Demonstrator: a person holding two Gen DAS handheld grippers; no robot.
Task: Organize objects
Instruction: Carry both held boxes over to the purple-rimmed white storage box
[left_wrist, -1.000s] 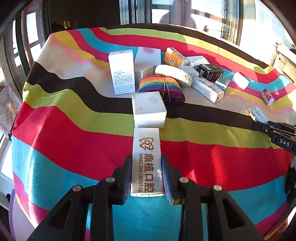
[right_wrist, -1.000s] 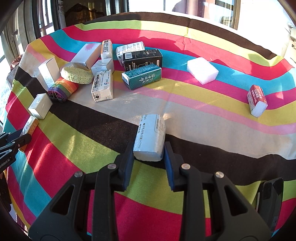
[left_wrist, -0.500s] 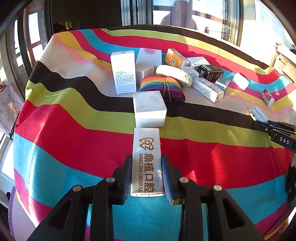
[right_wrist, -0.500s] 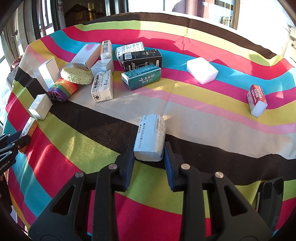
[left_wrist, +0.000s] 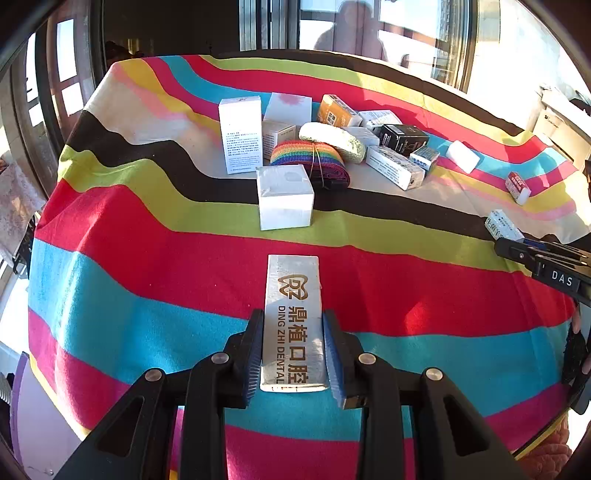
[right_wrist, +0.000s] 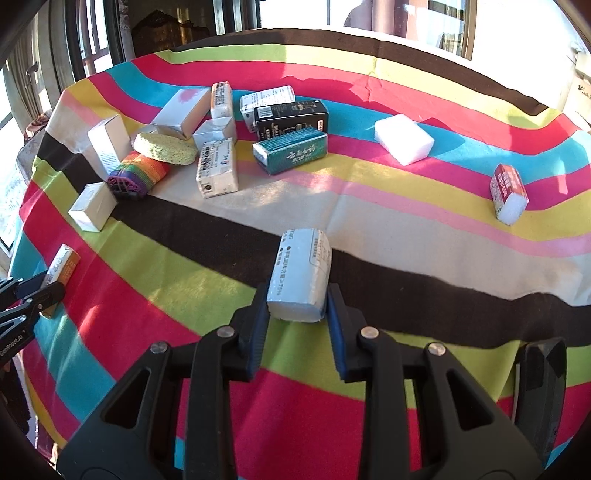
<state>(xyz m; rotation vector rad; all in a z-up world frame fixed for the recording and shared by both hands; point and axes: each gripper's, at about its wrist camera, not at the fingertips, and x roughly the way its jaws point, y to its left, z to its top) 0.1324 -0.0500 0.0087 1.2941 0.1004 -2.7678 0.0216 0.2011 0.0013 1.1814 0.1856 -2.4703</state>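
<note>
My left gripper (left_wrist: 293, 354) is shut on a long silver dental box (left_wrist: 293, 317) with gold lettering, held over the red and blue stripes of the cloth. A white cube box (left_wrist: 285, 197) stands just beyond it. My right gripper (right_wrist: 297, 314) is shut on a pale blue-white wrapped bar (right_wrist: 301, 275) above the black stripe. In the left wrist view the right gripper (left_wrist: 517, 245) shows at the right edge with that bar (left_wrist: 502, 225). From the right wrist view, the left gripper (right_wrist: 48, 288) appears at the left edge holding the dental box (right_wrist: 62, 264).
A cluster sits at the cloth's far side: tall white box (left_wrist: 241, 134), rainbow roll (left_wrist: 310, 160), green sponge (left_wrist: 332, 136), black box (right_wrist: 291, 116), teal box (right_wrist: 291, 151), several small cartons. A white sponge block (right_wrist: 404, 138) and red-white box (right_wrist: 508, 192) lie apart at right.
The left gripper has drawn back with the dental box, opening a gap to the white cube box. The right gripper and its bar have stayed put.
</note>
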